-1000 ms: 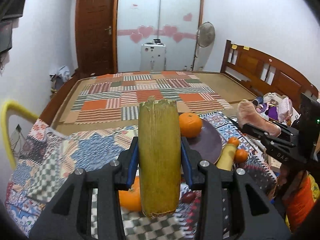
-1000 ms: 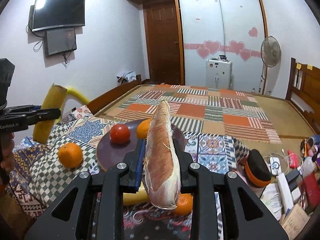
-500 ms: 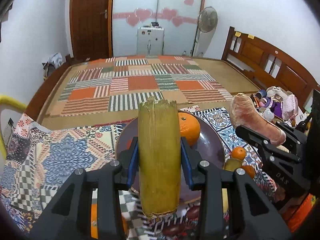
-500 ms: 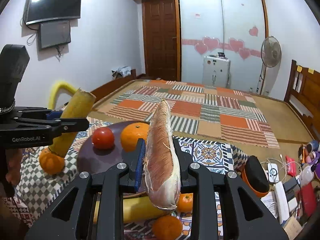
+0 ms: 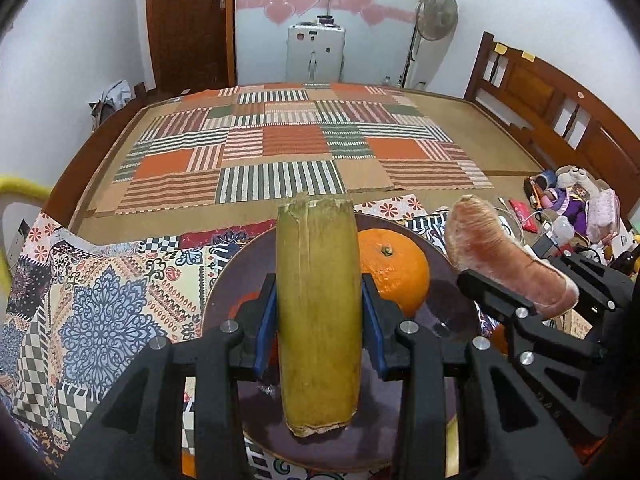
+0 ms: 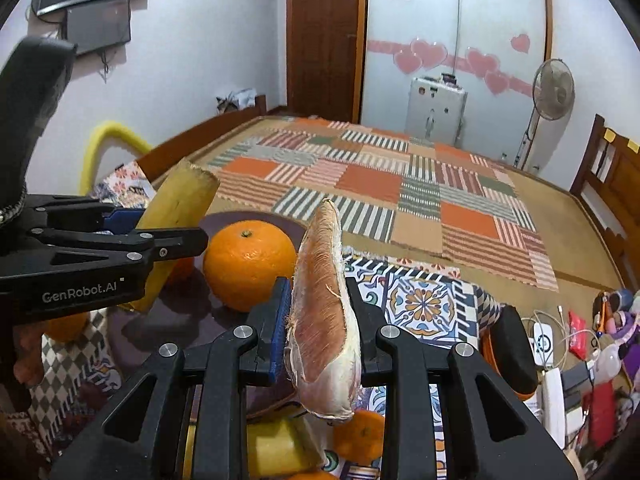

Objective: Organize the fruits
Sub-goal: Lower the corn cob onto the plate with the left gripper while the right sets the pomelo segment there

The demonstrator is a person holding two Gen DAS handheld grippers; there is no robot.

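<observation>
My left gripper (image 5: pixel 319 312) is shut on a yellow-green sugarcane piece (image 5: pixel 318 312) and holds it above the dark purple plate (image 5: pixel 228 280). A large orange (image 5: pixel 394 268) sits on the plate just right of the sugarcane. My right gripper (image 6: pixel 318 316) is shut on a pink-brown pomelo wedge (image 6: pixel 322 320), held over the plate's right edge. The right wrist view shows the left gripper (image 6: pixel 176 240) with the sugarcane (image 6: pixel 176 200) left of the orange (image 6: pixel 250 262) on the plate (image 6: pixel 188 308). The left wrist view shows the wedge (image 5: pixel 500 260) at the right.
A patterned cloth (image 5: pixel 100 292) covers the table. Small oranges (image 6: pixel 358 436) and a yellow piece (image 6: pixel 276 448) lie near the plate's front. Another orange (image 6: pixel 66 326) lies left of the plate. Clutter of toys and cables (image 6: pixel 580 344) sits at the right. A bed (image 5: pixel 300 148) is behind.
Both grippers have moved in over the plate and closer to each other. The plate and large orange now look nearer. Both still hold their pieces.
</observation>
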